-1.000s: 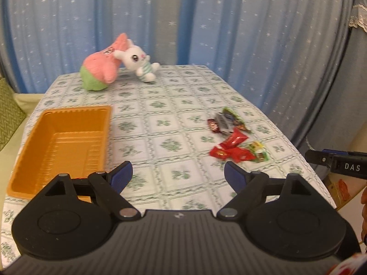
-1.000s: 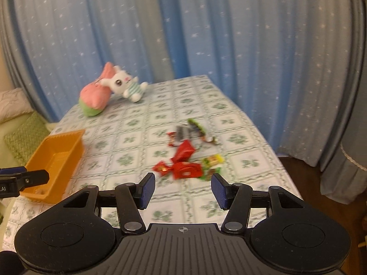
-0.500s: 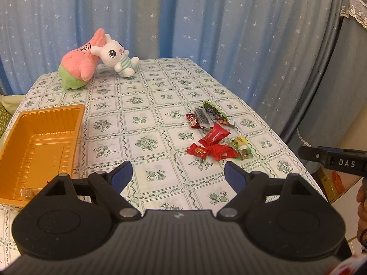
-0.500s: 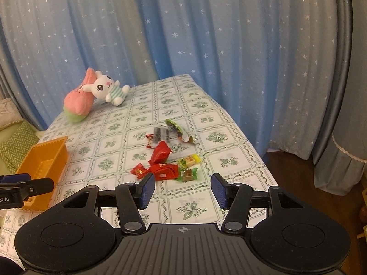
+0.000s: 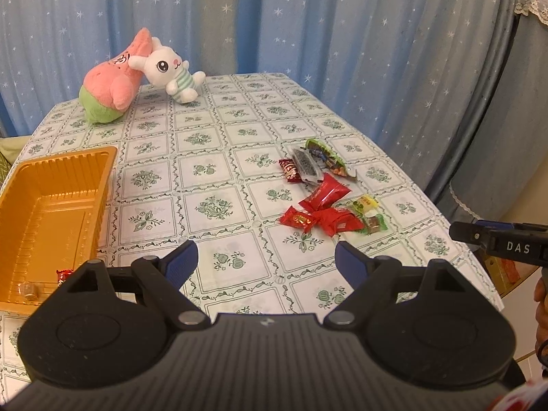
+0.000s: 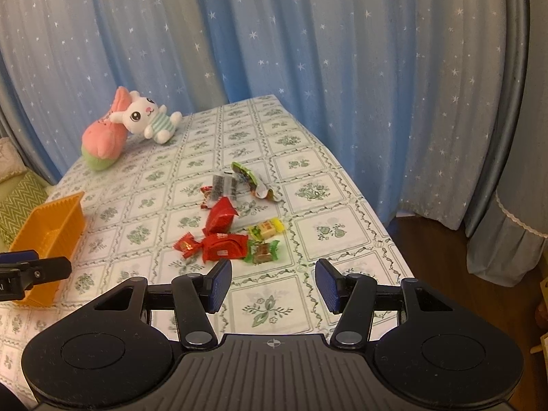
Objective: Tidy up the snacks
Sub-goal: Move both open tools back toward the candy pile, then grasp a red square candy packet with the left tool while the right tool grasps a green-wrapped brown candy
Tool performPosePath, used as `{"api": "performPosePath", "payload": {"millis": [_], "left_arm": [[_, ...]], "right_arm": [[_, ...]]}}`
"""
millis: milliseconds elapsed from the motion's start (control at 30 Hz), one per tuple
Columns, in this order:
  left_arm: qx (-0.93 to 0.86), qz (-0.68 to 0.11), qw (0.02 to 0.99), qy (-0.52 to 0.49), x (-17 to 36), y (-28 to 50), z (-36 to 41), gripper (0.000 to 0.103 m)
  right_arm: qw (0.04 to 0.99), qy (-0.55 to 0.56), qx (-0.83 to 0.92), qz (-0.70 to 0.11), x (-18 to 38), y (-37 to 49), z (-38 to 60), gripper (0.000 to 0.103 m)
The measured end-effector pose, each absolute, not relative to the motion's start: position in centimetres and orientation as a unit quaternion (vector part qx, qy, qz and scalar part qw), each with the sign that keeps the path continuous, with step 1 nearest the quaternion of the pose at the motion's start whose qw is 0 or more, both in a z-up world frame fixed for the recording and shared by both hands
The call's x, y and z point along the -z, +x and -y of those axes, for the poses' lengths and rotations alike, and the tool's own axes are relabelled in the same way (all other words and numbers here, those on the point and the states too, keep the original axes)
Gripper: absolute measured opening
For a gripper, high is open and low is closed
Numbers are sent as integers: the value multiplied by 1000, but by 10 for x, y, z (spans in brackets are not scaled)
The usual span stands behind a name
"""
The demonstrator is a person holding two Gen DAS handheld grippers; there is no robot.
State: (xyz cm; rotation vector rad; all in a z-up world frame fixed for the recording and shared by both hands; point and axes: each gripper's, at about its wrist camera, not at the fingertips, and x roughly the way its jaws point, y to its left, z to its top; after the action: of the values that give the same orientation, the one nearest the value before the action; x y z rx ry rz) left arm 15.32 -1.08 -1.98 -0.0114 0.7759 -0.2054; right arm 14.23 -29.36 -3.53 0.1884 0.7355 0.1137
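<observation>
A pile of wrapped snacks [image 5: 325, 188] lies on the right half of the table: several red packets, a yellow-green candy [image 5: 365, 203], a dark sachet and a green packet. The pile also shows in the right wrist view [image 6: 233, 219]. An orange tray [image 5: 51, 212] sits at the left edge and holds two small candies [image 5: 63, 275] at its near end; the tray shows in the right wrist view [image 6: 51, 236]. My left gripper [image 5: 265, 260] is open and empty, above the table's near edge. My right gripper [image 6: 272, 282] is open and empty, just short of the pile.
A pink plush [image 5: 113, 85] and a white bunny plush [image 5: 167, 72] lie at the table's far end, against blue star curtains. The table [image 5: 212, 157] has a green patterned cloth. The table's right edge drops to a wooden floor [image 6: 435, 246].
Both grippers have pulled back and risen a little, so the table appears farther off. The left view has swung right, then settled. Both stay open and empty.
</observation>
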Motion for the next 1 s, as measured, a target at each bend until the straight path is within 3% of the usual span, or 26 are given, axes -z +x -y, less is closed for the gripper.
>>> {"api": "performPosePath", "payload": {"millis": [1000], "left_arm": [[72, -410, 909, -27, 99, 225, 20, 85]], "right_arm": [[919, 48, -82, -383, 139, 257, 257, 54]]}}
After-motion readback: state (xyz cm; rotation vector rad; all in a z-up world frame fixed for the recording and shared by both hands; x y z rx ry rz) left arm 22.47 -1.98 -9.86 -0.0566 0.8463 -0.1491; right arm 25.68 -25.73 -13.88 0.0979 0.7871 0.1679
